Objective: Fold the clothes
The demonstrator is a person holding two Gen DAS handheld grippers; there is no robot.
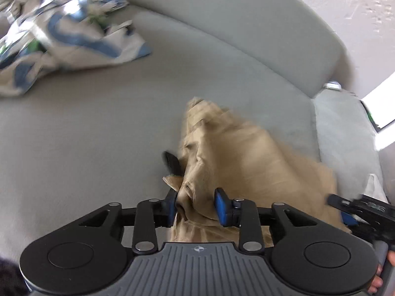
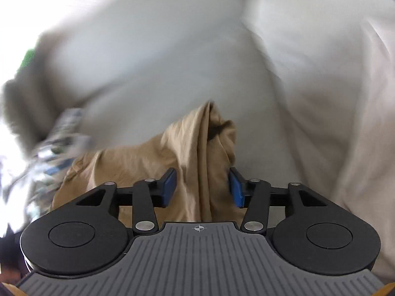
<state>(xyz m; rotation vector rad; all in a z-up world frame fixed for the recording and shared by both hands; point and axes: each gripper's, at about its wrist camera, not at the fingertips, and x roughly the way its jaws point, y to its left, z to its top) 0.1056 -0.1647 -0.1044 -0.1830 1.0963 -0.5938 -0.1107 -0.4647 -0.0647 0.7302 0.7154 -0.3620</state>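
A tan garment (image 1: 237, 157) lies bunched on the grey sofa seat (image 1: 98, 128). In the left wrist view a fold of it bulges up between the blue pads of my left gripper (image 1: 196, 206), whose jaws stand partly apart around it. My right gripper shows at the right edge (image 1: 345, 206), at the garment's far side. In the right wrist view the tan garment (image 2: 197, 153) drapes between the pads of my right gripper (image 2: 202, 187), jaws partly apart around a thick fold. Both views are motion-blurred.
A crumpled white, blue and green patterned cloth (image 1: 61, 34) lies at the seat's far left; it also shows blurred in the right wrist view (image 2: 54, 145). The sofa backrest (image 1: 246, 24) curves behind. An armrest cushion (image 1: 345, 133) is at the right.
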